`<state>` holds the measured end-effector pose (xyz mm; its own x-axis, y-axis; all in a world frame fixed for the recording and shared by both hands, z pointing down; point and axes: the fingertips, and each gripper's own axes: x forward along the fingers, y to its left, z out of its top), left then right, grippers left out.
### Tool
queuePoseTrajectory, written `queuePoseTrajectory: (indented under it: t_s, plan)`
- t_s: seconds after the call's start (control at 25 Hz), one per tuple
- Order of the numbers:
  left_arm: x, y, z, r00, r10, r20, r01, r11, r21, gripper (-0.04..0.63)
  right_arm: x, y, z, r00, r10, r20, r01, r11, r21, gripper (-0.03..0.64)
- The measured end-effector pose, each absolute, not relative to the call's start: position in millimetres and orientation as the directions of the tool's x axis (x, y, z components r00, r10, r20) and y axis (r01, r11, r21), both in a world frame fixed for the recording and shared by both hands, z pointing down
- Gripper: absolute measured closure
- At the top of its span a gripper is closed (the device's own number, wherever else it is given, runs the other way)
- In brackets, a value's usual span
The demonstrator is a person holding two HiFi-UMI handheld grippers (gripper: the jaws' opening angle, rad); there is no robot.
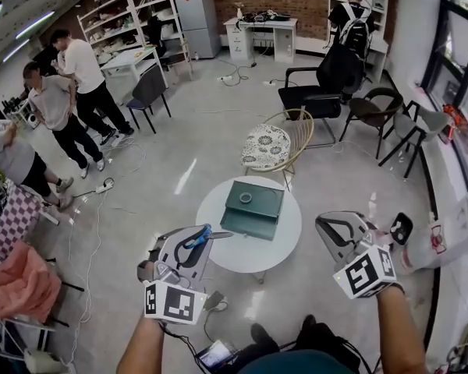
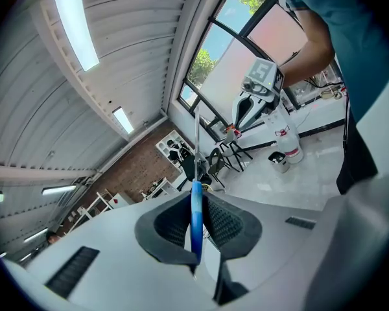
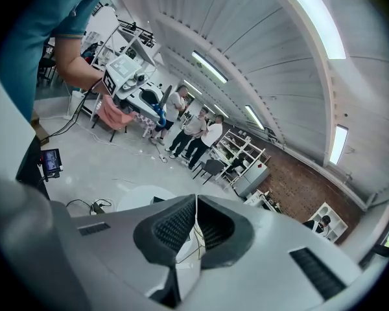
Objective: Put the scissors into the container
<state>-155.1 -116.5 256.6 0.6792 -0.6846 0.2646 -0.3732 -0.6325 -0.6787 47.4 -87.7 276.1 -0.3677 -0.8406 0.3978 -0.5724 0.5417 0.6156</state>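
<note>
Round white table (image 1: 253, 257) sits at ctr of a pale floor. A dark green flat rectangular container (image 1: 253, 207) lies on the table's far half, w/ a small ring on its top face. It's well inside the rim.

L gripper (image 1: 196, 244), grey w/ a black-and-white marker cube, is held off the table's near-left edge, above floor level. Its jaws are clamped on the blue-handled metal scissors (image 1: 210, 236). In the left gripper view the blue handle is pinched edge-on between the ribbed black pads (image 2: 228, 225), and the thin blade sticks straight out past the jaw tips. In the head view the blade tip reaches just over the table's near-left rim. It points toward the container but is apart from it. So the scissors are in the air at the table edge, not on the table or the container.

R gripper (image 1: 331, 228), same grey build w/ marker cube, is off the table's near-right side, clear of the rim. The right gripper view shows its jaws pressed together w/ nothing between them.

Beyond the table's far side stands a gold wire-frame chair w/ a patterned cushion (image 1: 267, 145). Several people (image 1: 70, 92) stand well off to the table's far left, near white shelving.
</note>
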Motion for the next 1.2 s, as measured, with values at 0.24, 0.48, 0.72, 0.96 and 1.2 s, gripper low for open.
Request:
queuePoseTrajectory:
  t_s: [0.24,0.48,0.72,0.96,1.2]
  plan:
    - [-166.3,-144.9,267.6,0.661,-0.699,0.273,-0.384,-0.628,-0.677,0.535,36.6,-124.8,287.1,-0.391,-0.830,0.398,-0.563,0.558,0.610,0.578]
    - [-165.5,-176.1,271.2,0.612,-0.736,0.288,-0.415,-0.609,-0.675,0.535,40.0,-171.9,294.4,-0.445,-0.800,0.403,-0.534,0.598,0.597,0.578]
    - [-162.5,-213.0,285.3,0.560,-0.769,0.307,-0.445,-0.592,-0.672,0.535,39.9,-223.6,308.1,-0.502,-0.763,0.407,-0.496,0.640,0.587,0.578]
    - [-156.9,-248.4,308.9,0.517,-0.784,0.344,-0.472,-0.596,-0.650,0.535,35.1,-268.9,330.7,-0.550,-0.708,0.442,-0.442,0.696,0.566,0.578]
    - [-156.3,-286.0,341.8,0.493,-0.782,0.381,-0.478,-0.609,-0.633,0.535,29.3,-309.8,361.4,-0.573,-0.670,0.472,-0.411,0.733,0.542,0.578]
